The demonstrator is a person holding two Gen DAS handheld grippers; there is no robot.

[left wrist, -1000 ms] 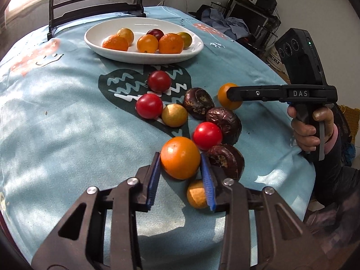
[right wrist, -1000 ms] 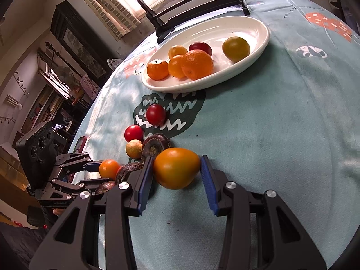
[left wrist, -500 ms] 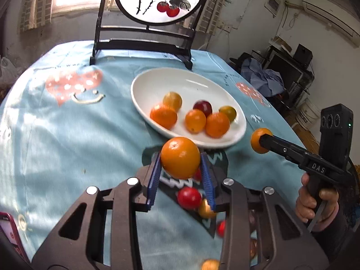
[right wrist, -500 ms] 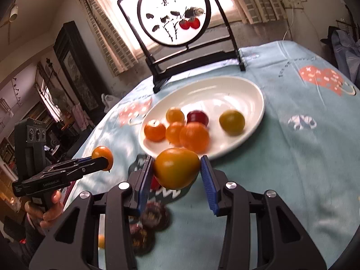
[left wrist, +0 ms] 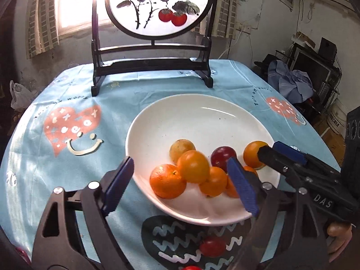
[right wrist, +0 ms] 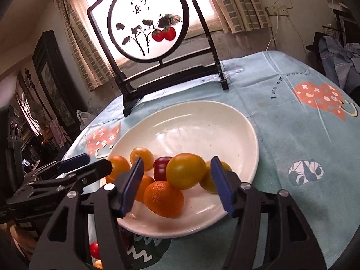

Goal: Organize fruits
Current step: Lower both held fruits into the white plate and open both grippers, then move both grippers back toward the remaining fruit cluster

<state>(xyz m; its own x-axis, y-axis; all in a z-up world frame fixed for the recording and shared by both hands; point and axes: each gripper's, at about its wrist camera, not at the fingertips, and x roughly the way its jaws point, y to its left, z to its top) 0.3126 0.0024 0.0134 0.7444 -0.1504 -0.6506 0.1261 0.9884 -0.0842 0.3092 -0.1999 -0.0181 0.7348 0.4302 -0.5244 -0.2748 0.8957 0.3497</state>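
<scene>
Both oranges released – plate (left wrist: 157,121).

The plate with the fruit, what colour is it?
The plate is plain white, clearest in the right wrist view.

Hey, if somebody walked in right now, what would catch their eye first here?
Probably the white plate mid-table, its near side heaped with orange fruit, both open grippers, left gripper and right gripper, poised over it. Behind it stands a backlit round painted screen against the window.

Orange, yellow and dark red fruits (left wrist: 193,168) lie clustered in the white oval plate (left wrist: 171,121).
</scene>
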